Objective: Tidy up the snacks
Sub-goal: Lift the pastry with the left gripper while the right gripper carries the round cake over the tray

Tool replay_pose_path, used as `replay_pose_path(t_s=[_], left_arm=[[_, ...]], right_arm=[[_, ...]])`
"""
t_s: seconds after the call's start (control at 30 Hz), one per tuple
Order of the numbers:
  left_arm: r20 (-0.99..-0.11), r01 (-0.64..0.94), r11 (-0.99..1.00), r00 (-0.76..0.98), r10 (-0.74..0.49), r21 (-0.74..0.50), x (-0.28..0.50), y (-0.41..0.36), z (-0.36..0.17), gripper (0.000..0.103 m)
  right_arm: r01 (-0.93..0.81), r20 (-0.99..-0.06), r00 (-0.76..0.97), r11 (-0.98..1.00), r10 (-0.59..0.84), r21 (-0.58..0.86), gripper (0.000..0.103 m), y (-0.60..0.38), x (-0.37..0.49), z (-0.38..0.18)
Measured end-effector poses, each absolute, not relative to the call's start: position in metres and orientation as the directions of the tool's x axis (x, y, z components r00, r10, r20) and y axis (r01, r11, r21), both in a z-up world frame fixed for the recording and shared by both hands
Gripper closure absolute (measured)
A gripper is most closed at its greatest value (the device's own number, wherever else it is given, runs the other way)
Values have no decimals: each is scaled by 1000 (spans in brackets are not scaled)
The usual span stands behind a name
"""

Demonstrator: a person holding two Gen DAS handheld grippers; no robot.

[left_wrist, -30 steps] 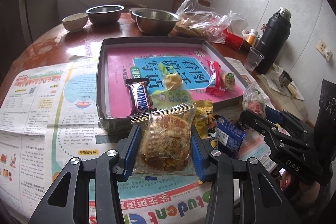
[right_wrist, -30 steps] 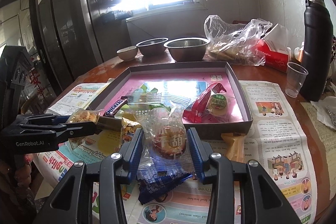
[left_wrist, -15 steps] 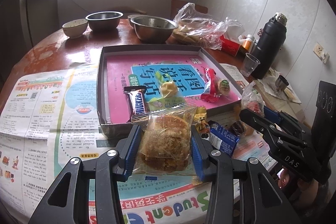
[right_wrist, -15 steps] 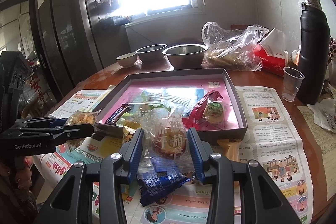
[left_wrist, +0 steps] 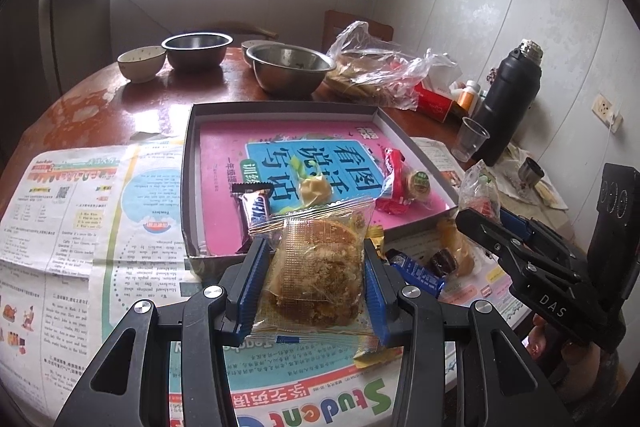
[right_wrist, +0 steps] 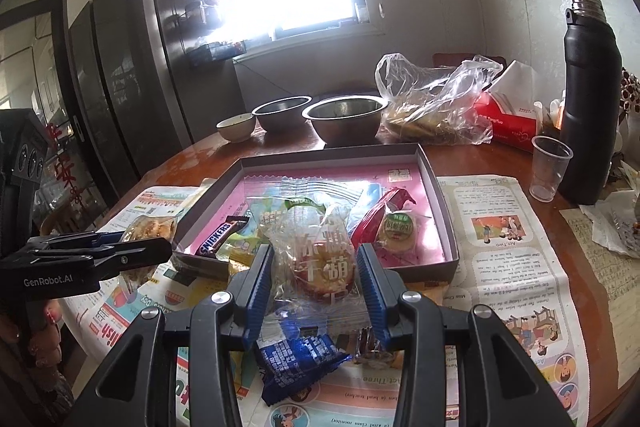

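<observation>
A: What is the box (left_wrist: 188, 187) holding?
B: A Snickers (left_wrist: 256, 211), a red pack (left_wrist: 394, 183) and a candy (left_wrist: 316, 189), lying near its front edge.
A: The fingers?
B: The left gripper (left_wrist: 316, 281) is squeezing a clear cake pack (left_wrist: 316, 267); the right gripper (right_wrist: 314, 277) is squeezing a crinkled clear snack pack (right_wrist: 320, 259), both just before the box.

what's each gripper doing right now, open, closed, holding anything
left gripper: closed on a clear-wrapped crumbly cake.
right gripper: closed on a clear-wrapped round snack.
</observation>
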State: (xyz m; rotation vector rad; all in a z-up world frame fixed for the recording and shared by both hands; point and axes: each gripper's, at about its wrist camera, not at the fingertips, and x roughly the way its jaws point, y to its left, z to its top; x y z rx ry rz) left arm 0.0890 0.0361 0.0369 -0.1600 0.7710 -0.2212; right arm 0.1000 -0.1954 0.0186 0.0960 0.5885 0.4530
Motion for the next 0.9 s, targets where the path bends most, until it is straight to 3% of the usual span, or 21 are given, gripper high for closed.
replay_pose_path(t_s=[0.9], left_arm=[[-608, 69, 955, 758, -238, -287, 112, 64, 49, 57]], right_arm=[[-336, -475, 781, 914, 404, 226, 60, -215, 128, 37]])
